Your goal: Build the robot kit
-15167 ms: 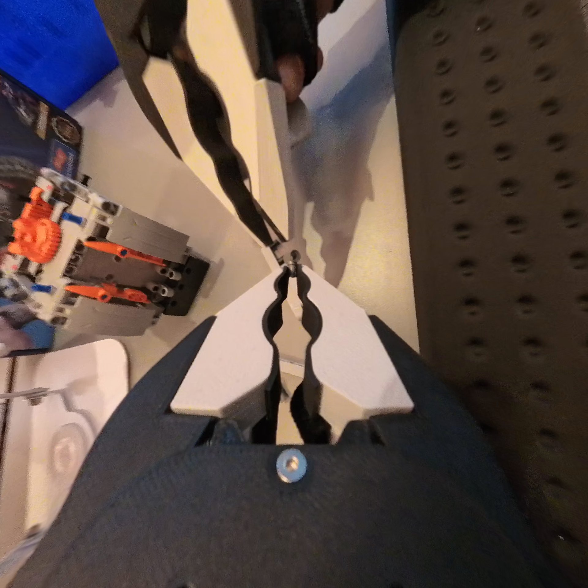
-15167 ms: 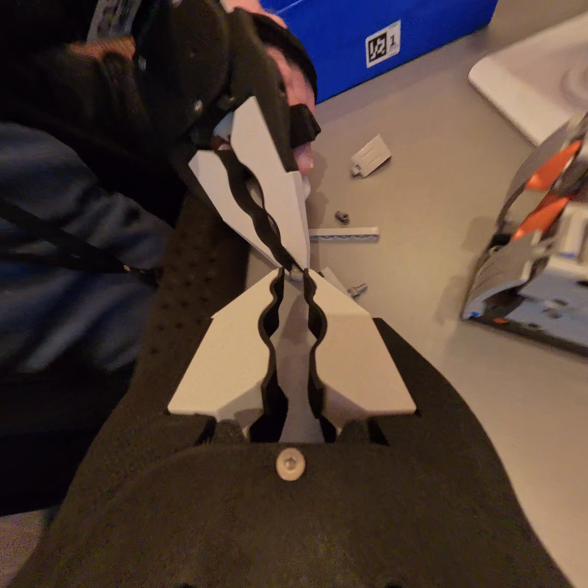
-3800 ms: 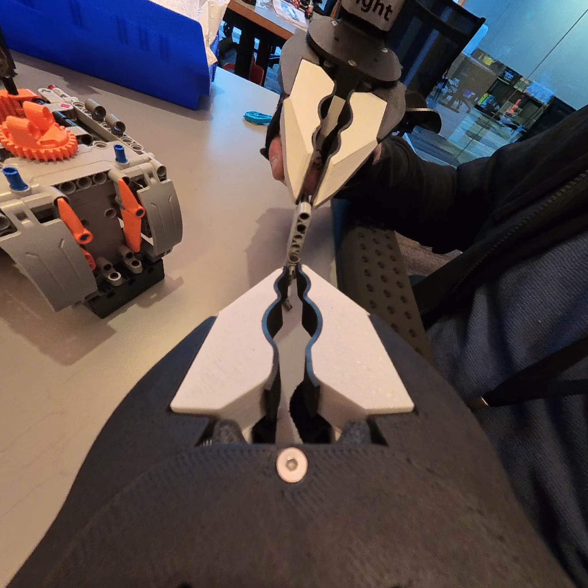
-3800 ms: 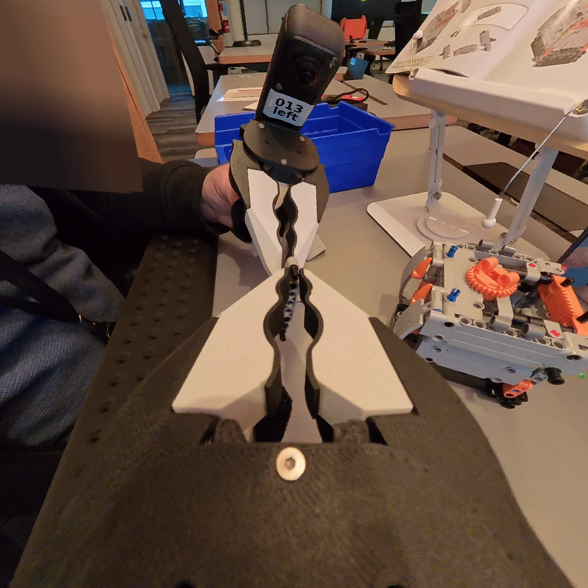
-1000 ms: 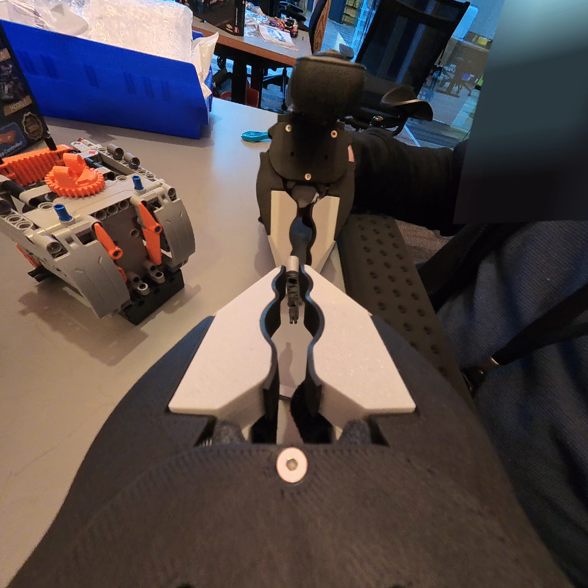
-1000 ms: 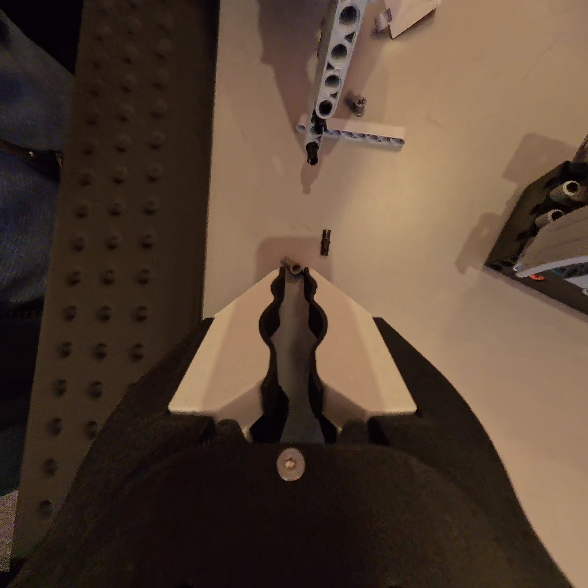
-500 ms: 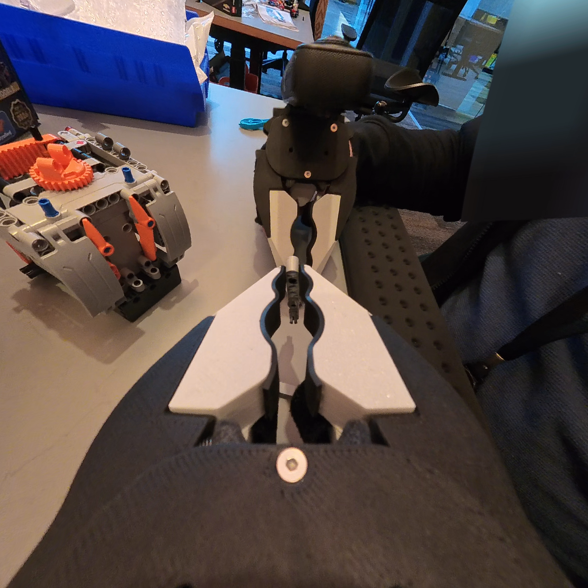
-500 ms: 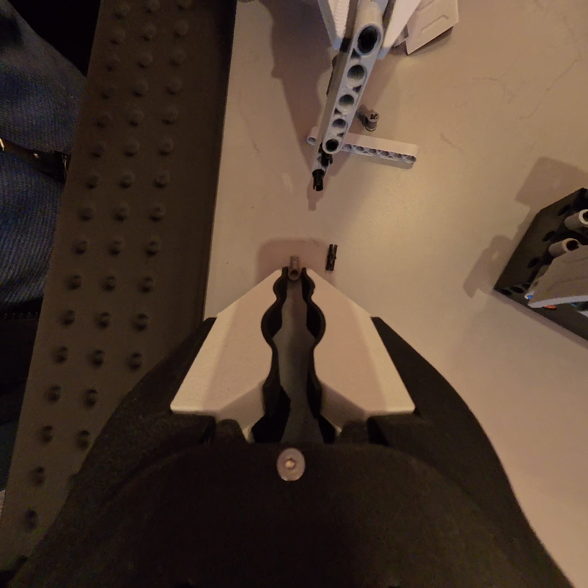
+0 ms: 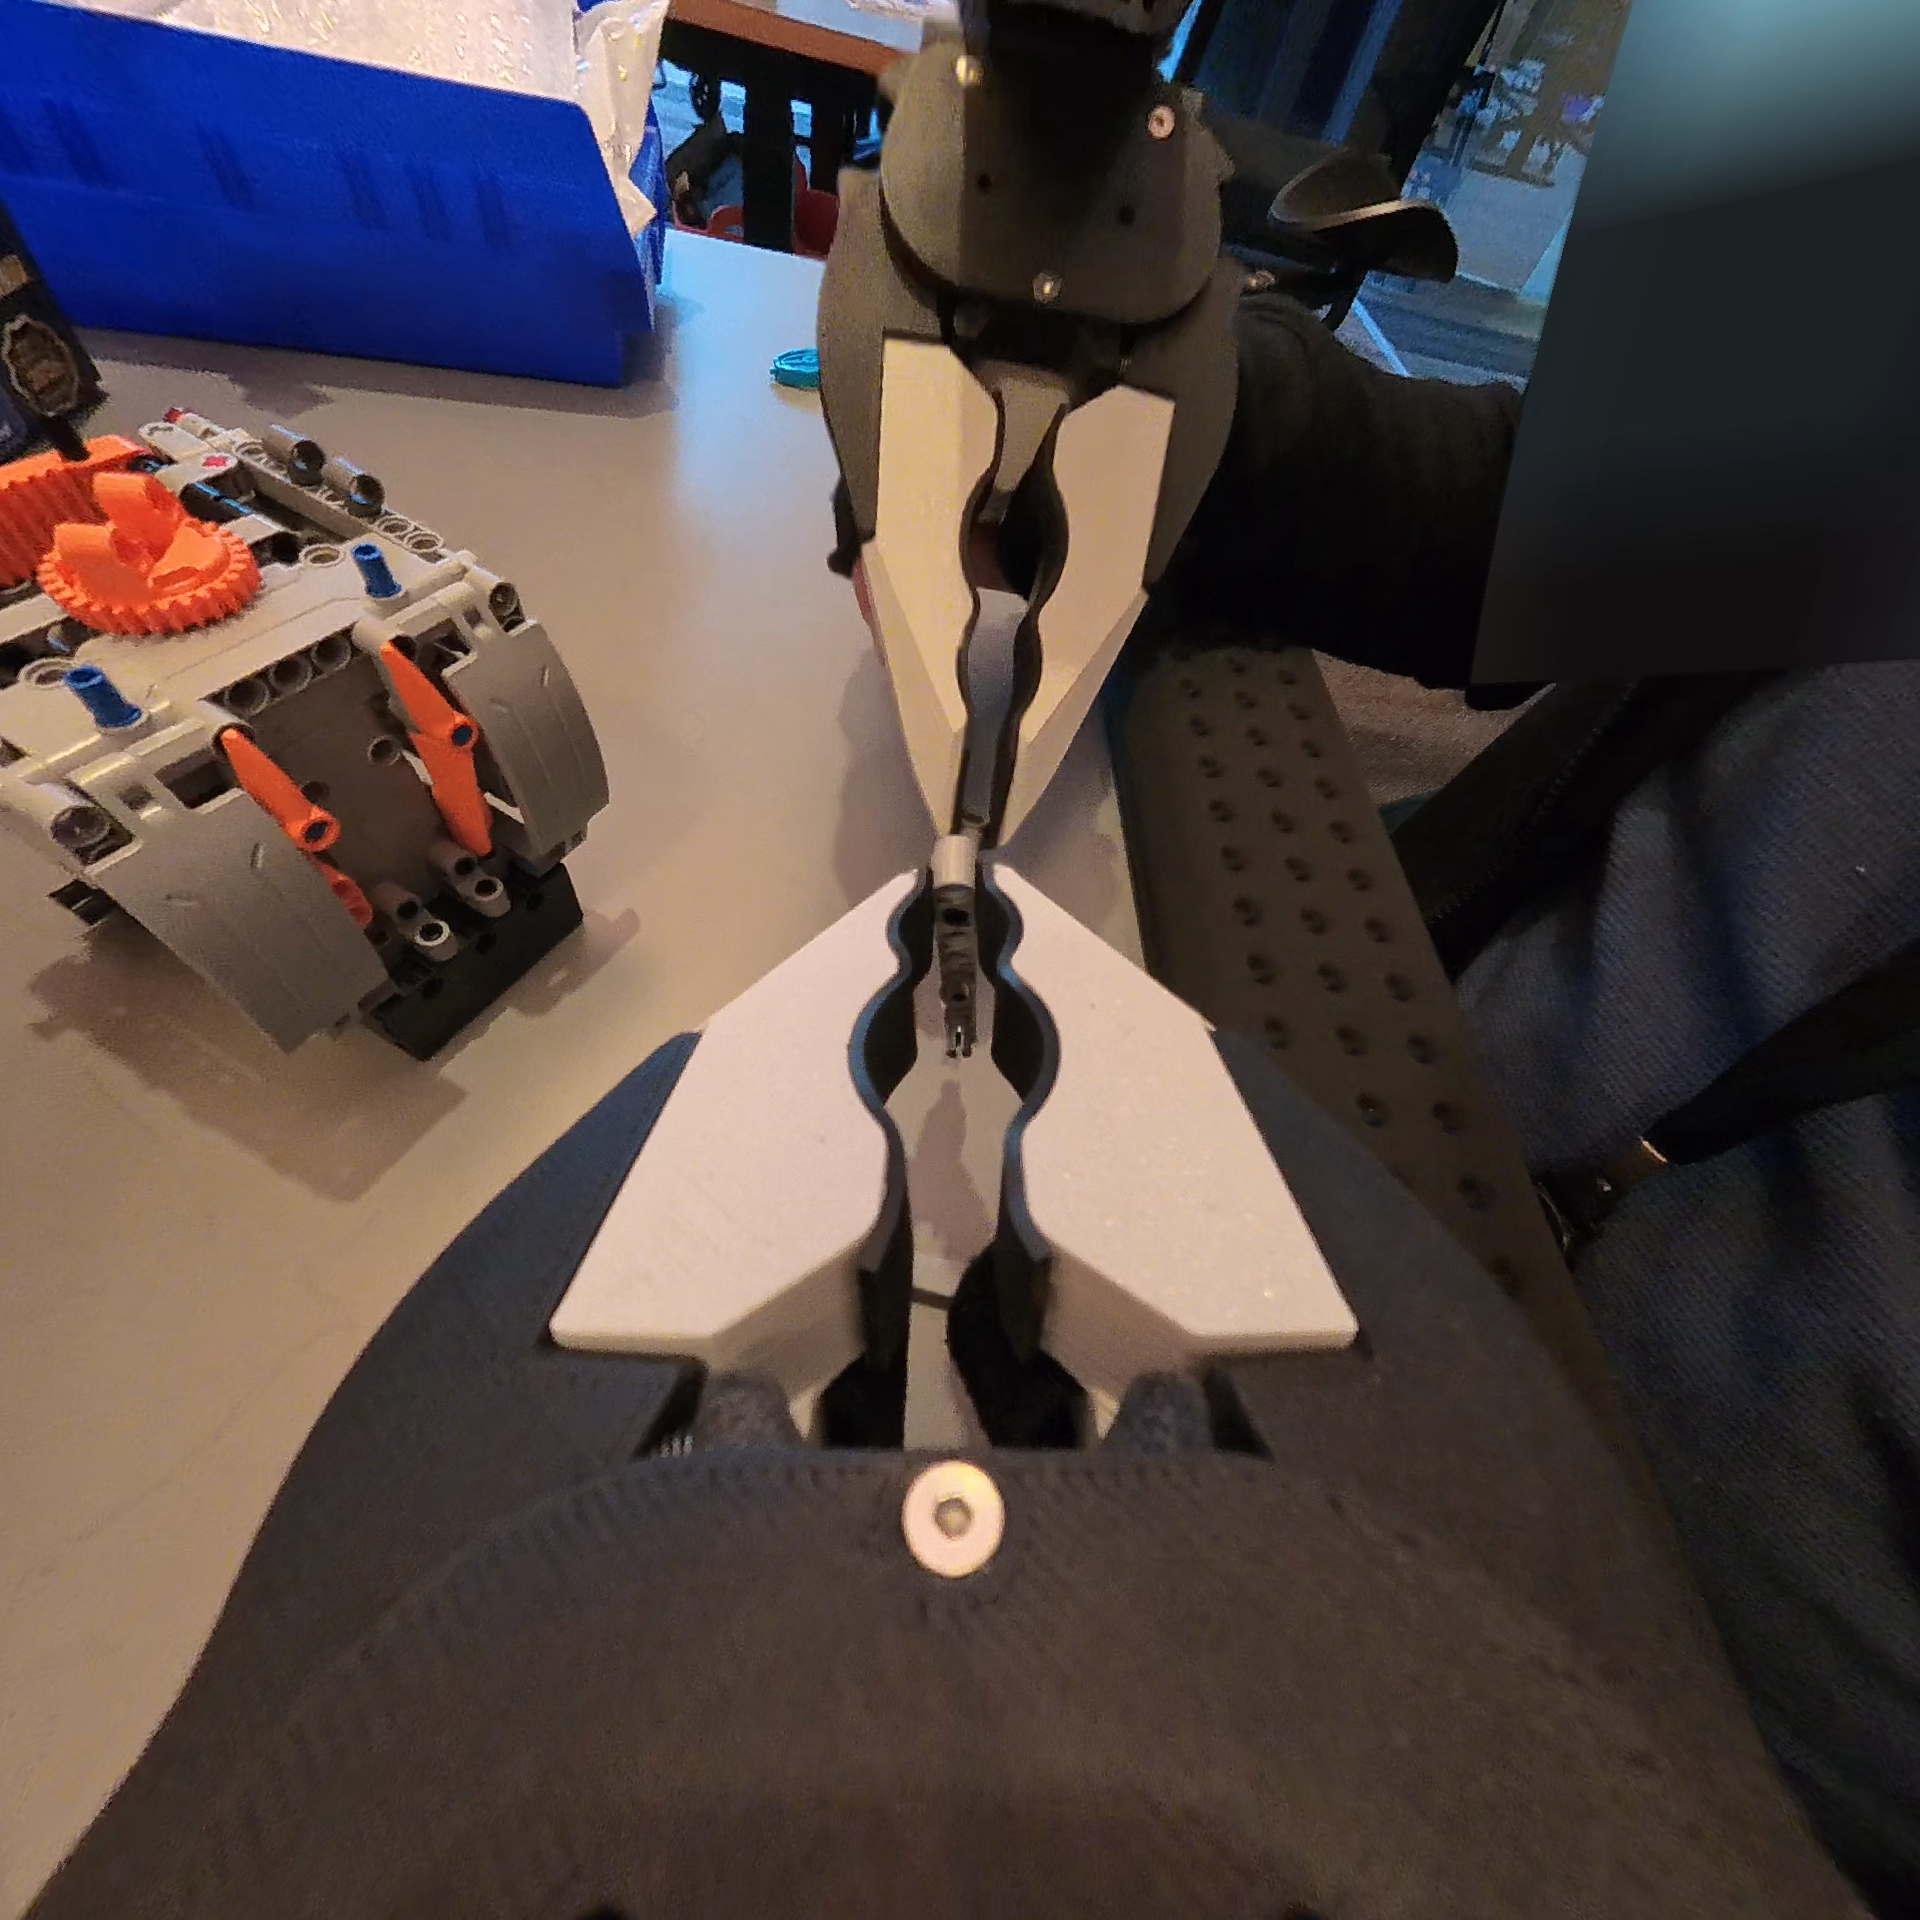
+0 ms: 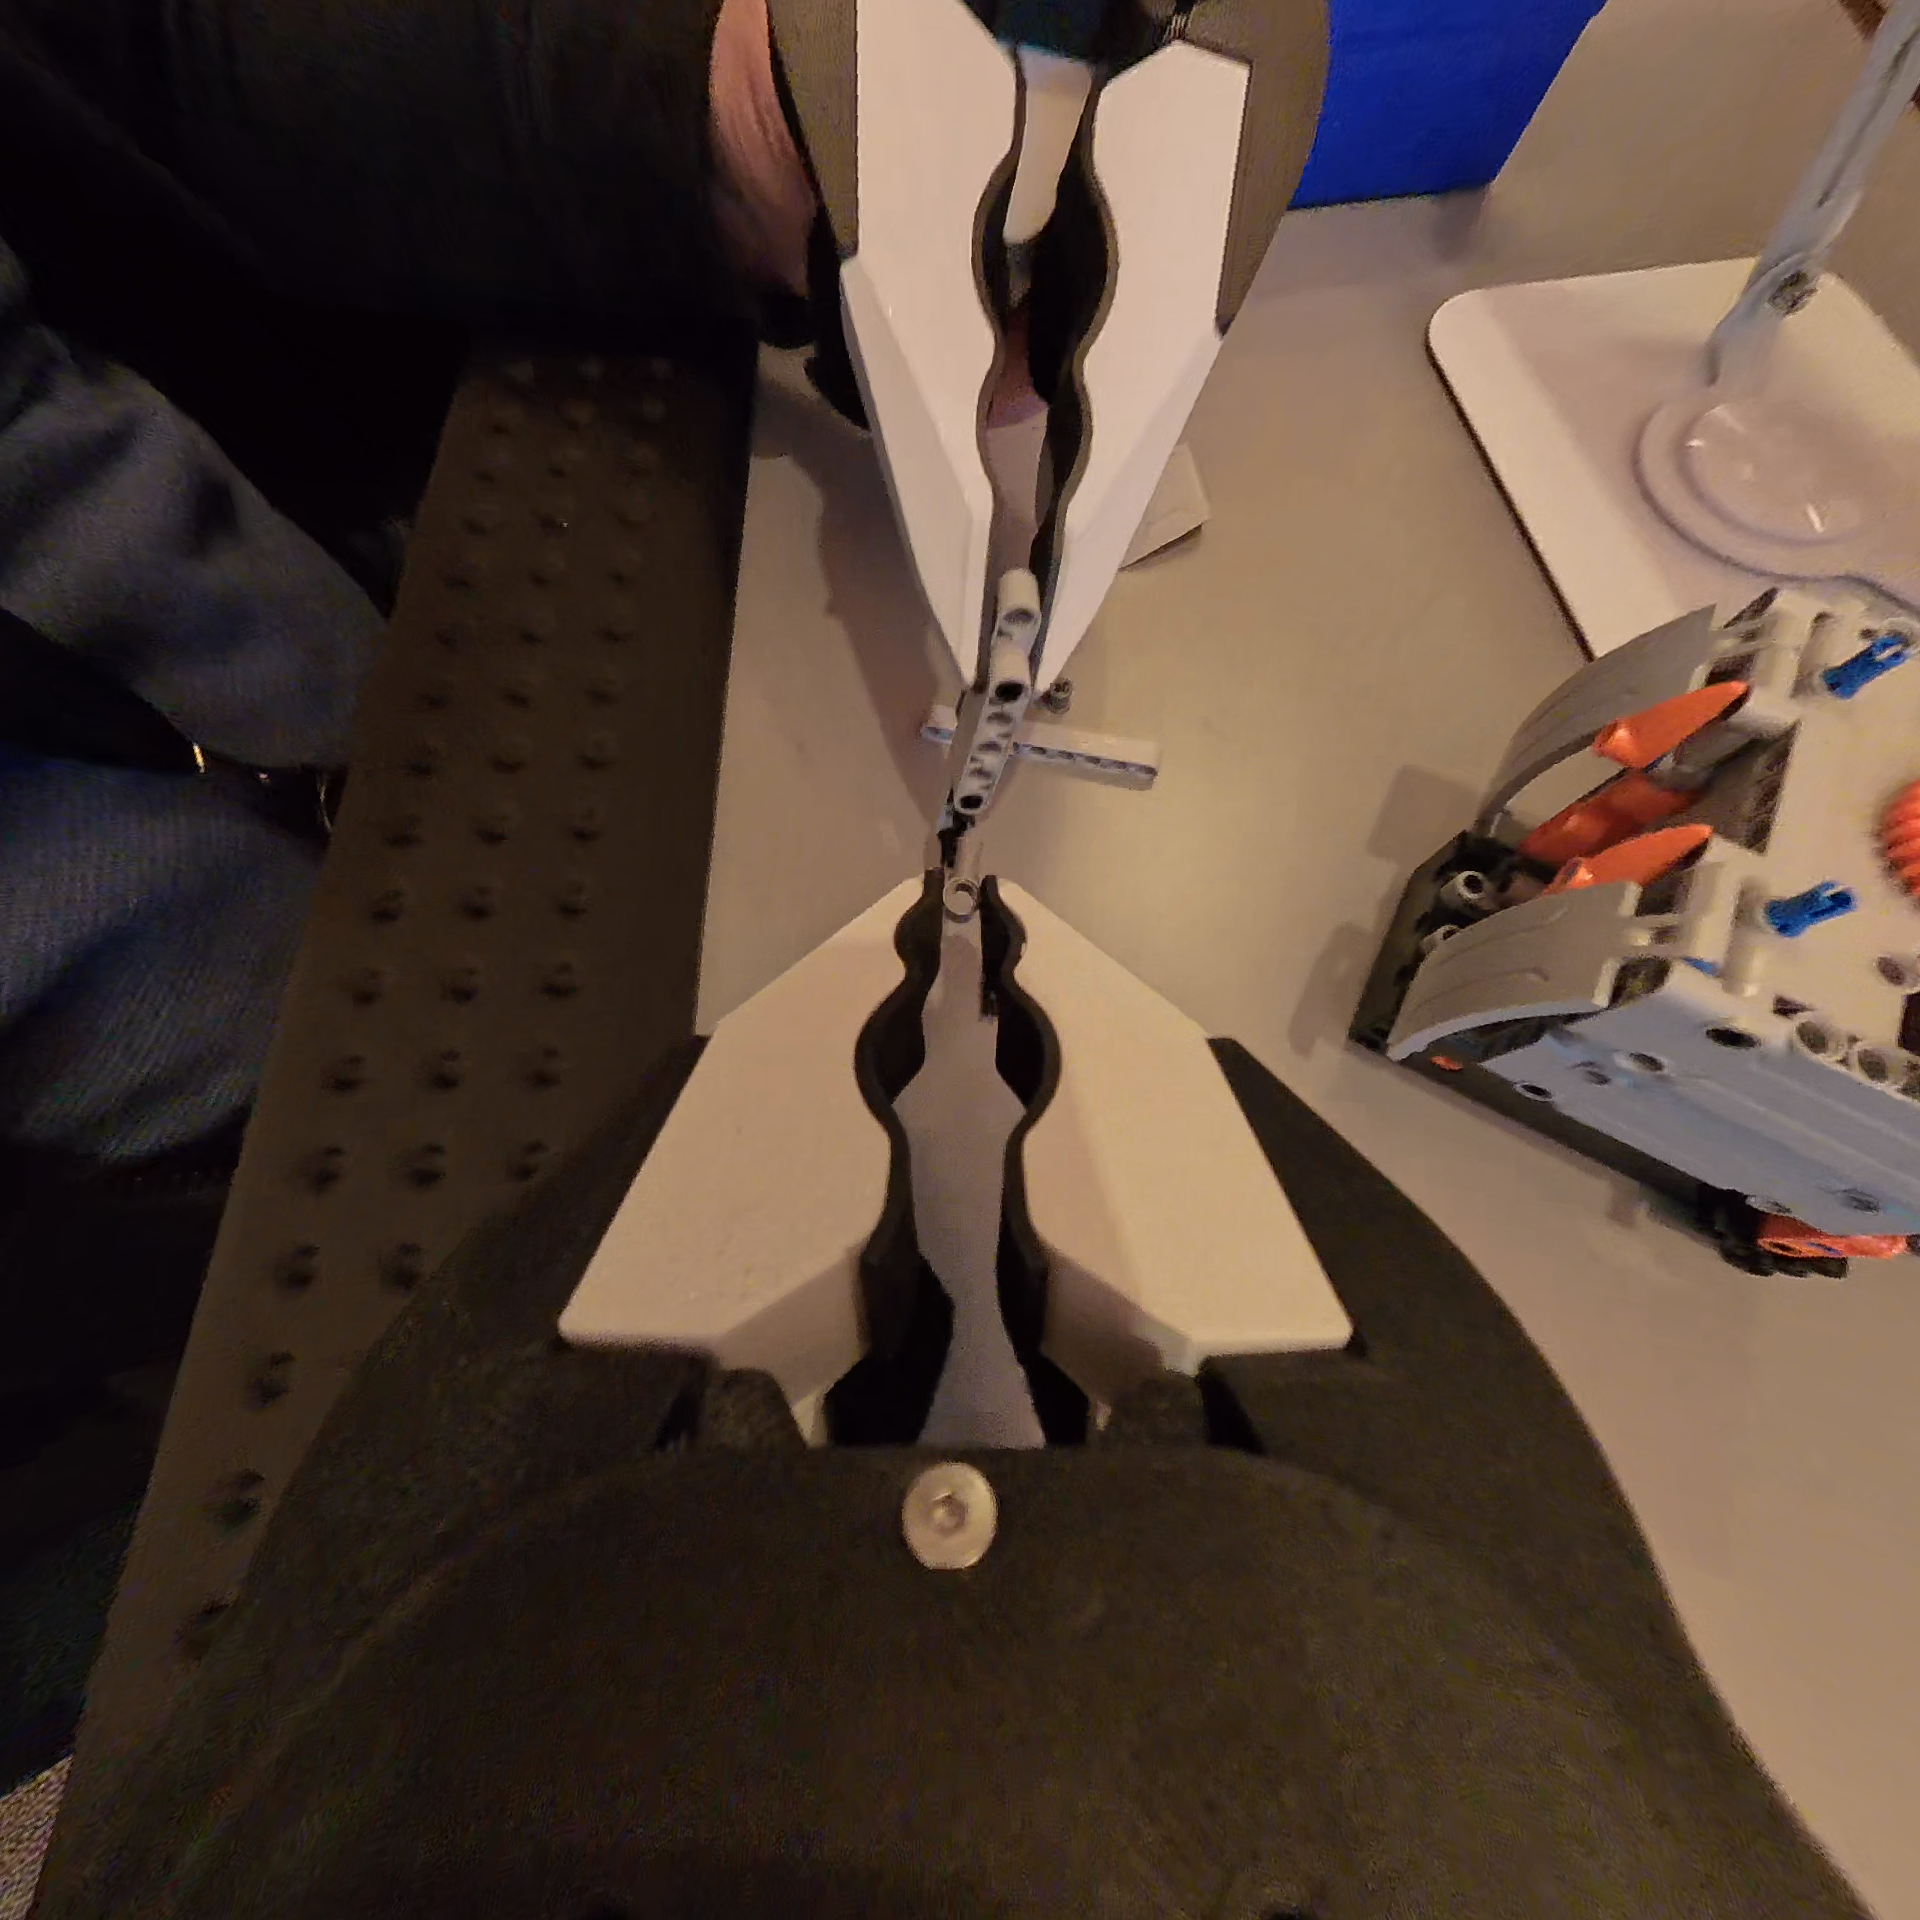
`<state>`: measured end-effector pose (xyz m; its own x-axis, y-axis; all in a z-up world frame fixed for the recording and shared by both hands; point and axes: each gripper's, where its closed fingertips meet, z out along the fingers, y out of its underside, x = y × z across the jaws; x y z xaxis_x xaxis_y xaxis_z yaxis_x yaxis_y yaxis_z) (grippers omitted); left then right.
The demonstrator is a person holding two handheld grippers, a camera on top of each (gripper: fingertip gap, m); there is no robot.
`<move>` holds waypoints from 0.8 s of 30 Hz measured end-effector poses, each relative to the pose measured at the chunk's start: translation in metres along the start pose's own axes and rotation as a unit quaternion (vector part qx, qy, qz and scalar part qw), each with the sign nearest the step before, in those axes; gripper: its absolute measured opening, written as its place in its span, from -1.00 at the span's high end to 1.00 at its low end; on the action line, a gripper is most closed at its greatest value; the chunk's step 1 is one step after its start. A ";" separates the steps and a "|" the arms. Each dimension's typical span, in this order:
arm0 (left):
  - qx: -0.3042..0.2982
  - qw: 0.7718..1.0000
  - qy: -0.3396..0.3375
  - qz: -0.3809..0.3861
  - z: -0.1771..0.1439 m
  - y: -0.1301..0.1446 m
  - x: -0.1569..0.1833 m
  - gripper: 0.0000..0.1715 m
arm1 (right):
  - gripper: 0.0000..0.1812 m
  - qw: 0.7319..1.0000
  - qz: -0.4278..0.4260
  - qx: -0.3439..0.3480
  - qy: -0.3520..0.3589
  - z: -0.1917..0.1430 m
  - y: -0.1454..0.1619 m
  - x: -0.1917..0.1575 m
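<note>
We see two grippers tip to tip above the bench (image 10: 1299,935): the left gripper (image 9: 957,883) pinches one grey perforated beam (image 10: 997,717); the right gripper (image 10: 961,883) pinches one small grey connector (image 10: 960,894) beside one brick vehicle (image 9: 260,748).

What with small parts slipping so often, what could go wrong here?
1. The right gripper pinches the small grey connector only at its very tips. A push against the black pin might pop it out onto the table.
2. The left gripper holds the beam near one end, tilted, with most of it overhanging. Pressure on the pin end could swing it out of line.
</note>
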<state>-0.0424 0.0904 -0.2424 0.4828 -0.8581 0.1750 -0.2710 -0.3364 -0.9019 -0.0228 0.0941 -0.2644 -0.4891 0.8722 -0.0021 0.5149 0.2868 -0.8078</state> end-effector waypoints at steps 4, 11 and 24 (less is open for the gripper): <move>-0.038 0.999 -0.023 0.030 0.008 0.008 0.000 0.94 | 0.96 1.000 -0.009 0.004 0.006 -0.005 -0.007 0.001; -0.090 0.992 -0.059 0.073 0.020 0.012 0.001 0.94 | 0.96 0.999 -0.028 -0.016 0.010 -0.003 -0.008 -0.002; -0.124 0.983 -0.081 0.104 0.026 0.016 0.002 0.94 | 0.96 0.999 -0.042 -0.030 0.014 0.001 -0.009 -0.002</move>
<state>-0.0246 0.0932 -0.2670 0.5172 -0.8515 -0.0863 -0.5627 -0.2623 -0.7839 -0.0267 0.0898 -0.2578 -0.5128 0.8547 0.0804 0.5153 0.3814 -0.7675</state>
